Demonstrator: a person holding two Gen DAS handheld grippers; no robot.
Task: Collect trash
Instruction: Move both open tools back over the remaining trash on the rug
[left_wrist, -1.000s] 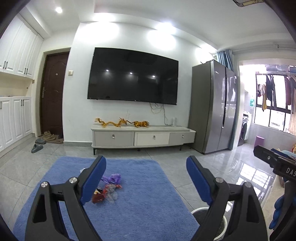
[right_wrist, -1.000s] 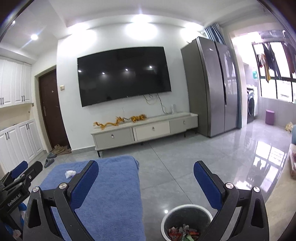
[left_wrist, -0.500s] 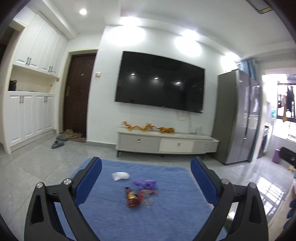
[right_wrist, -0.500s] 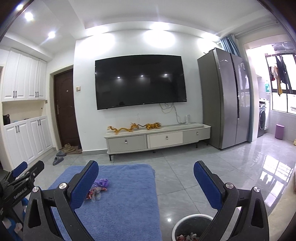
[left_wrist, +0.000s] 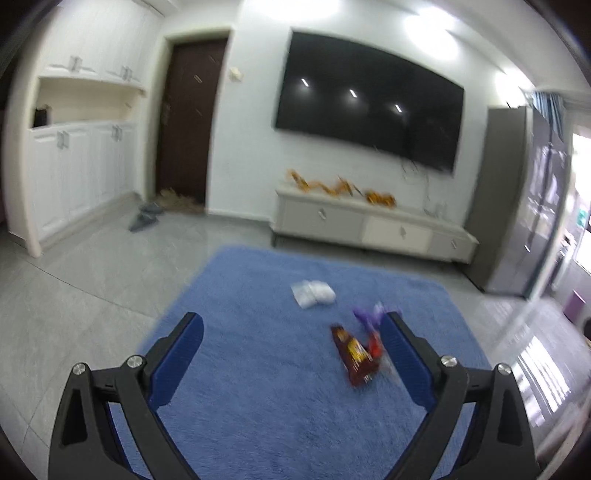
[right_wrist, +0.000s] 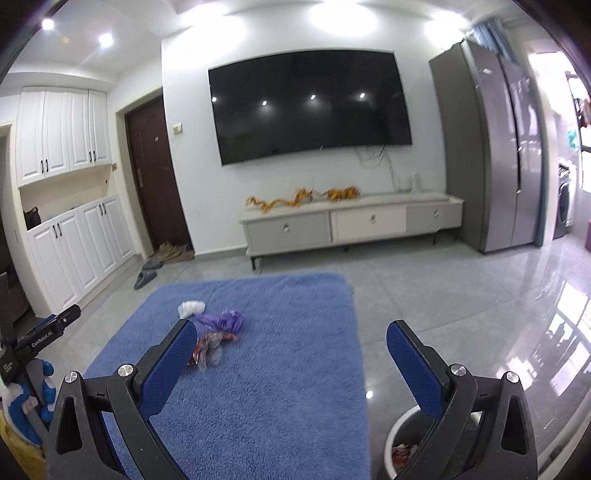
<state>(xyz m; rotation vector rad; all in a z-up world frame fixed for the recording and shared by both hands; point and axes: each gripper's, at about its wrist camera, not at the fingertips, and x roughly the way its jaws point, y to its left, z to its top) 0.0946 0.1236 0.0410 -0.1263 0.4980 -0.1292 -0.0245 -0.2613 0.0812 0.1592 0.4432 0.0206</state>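
Note:
Trash lies on a blue rug (left_wrist: 258, 406): a white crumpled paper (left_wrist: 313, 293), a purple wrapper (left_wrist: 364, 315) and a red-brown snack wrapper (left_wrist: 354, 356). My left gripper (left_wrist: 291, 328) hovers open above the rug, with the snack wrapper just inside its right finger and untouched. In the right wrist view the white paper (right_wrist: 191, 307), purple wrapper (right_wrist: 225, 321) and red wrapper (right_wrist: 208, 345) lie ahead beside the left finger of my open, empty right gripper (right_wrist: 291, 330). A round bin (right_wrist: 406, 443) holding wrappers sits at lower right, partly behind the right finger.
A TV cabinet (right_wrist: 351, 225) stands against the far wall under a wall TV (right_wrist: 310, 107). A grey fridge (right_wrist: 491, 155) is at right, white cupboards (right_wrist: 74, 251) and slippers (right_wrist: 147, 273) at left. The other gripper's body and a blue-gloved hand (right_wrist: 22, 402) show at far left.
Both views have swung left and tipped down toward the rug, so the trash looks nearer. The bin has left the left wrist view. The left jaws stand slightly wider.

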